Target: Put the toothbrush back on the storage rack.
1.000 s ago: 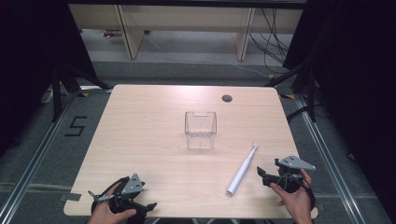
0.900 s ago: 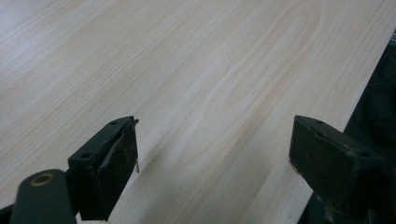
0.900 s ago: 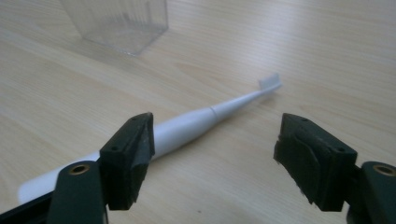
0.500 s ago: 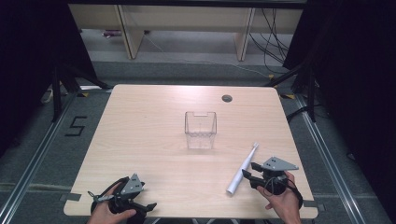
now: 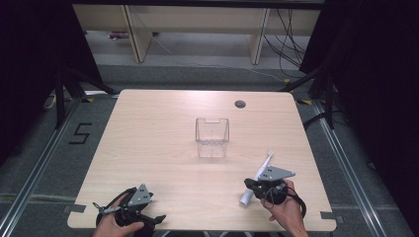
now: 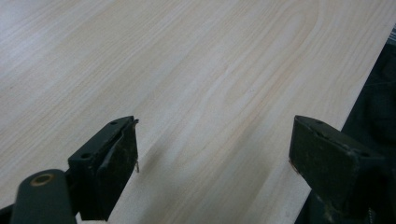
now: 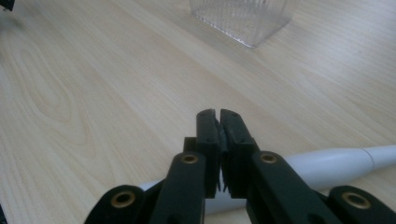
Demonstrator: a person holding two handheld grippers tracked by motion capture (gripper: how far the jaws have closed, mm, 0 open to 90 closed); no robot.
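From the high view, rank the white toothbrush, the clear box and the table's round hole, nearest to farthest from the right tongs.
1. Toothbrush: right under the right tongs.
2. Clear box: mid-table, beyond them to the left.
3. Round hole: near the far edge.

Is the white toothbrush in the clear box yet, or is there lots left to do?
Not yet. The toothbrush lies flat on the table, and the clear box stands empty. The right tongs have just been closing above the handle, pinching nothing. The left tongs wait open. Gripping, lifting and dropping it in remain.
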